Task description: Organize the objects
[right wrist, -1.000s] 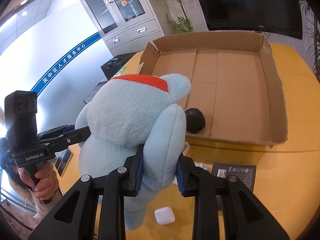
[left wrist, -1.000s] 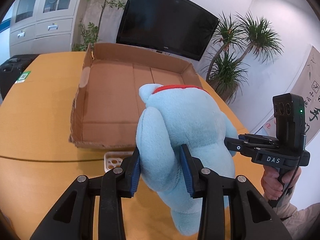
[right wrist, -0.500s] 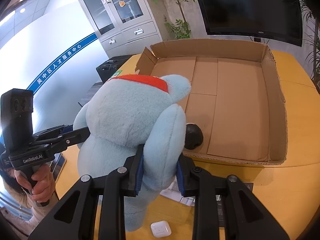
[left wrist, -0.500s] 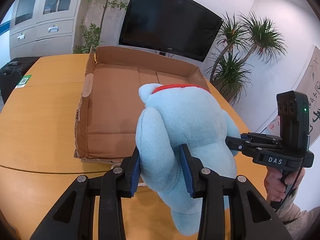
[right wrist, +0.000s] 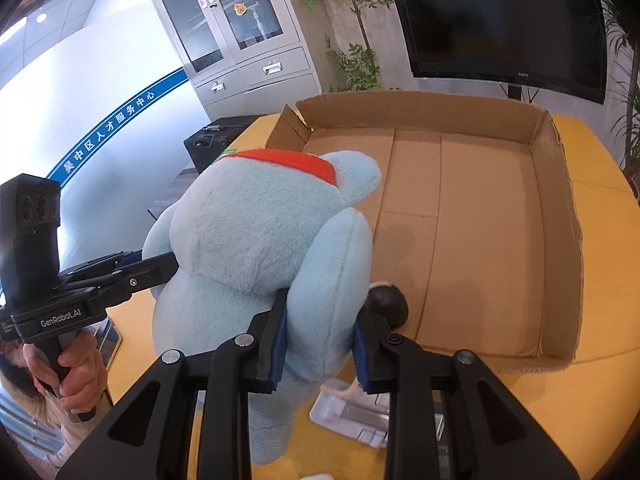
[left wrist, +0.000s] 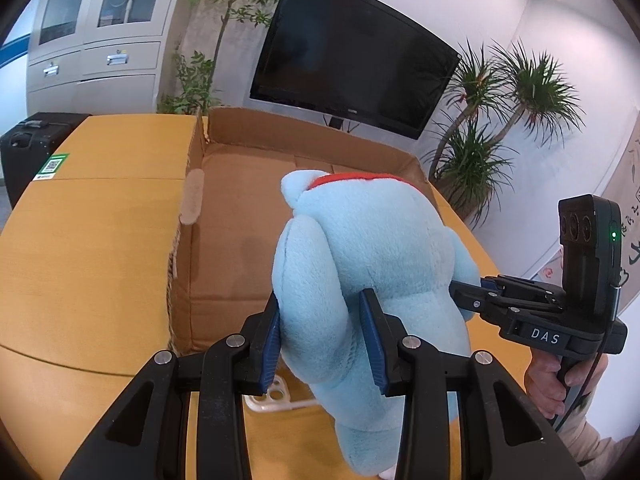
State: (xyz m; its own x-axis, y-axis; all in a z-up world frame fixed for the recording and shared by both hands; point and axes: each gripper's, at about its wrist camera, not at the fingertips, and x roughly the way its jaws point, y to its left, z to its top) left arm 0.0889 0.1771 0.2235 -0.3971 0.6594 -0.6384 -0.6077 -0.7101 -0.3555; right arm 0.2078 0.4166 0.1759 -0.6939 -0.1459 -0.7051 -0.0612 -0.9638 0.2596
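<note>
A light blue plush toy [left wrist: 372,256] with a red collar hangs above the yellow table, held from both sides. My left gripper [left wrist: 322,332] is shut on one of its plush limbs, blue pads pressed into the fur. My right gripper [right wrist: 320,344] is shut on the limb on the toy's [right wrist: 256,236] other side. Just beyond the toy lies a shallow open cardboard box [left wrist: 224,216], its floor [right wrist: 480,220] mostly bare. A dark round ball [right wrist: 388,304] rests inside the box near its front wall. In each view the other gripper shows beside the toy, held by a hand.
A white plastic tray [left wrist: 272,396] lies on the table under the toy, seen too as a clear white holder [right wrist: 352,412] in the right wrist view. A black suitcase [left wrist: 28,152] stands off the table's far left. A TV [left wrist: 352,64], cabinet and potted plants line the back wall.
Both grippers have carried the plush toy forward toward the box, which now sits closer and lower in both views. The white earbud case on the table has slid out of the right wrist view.
</note>
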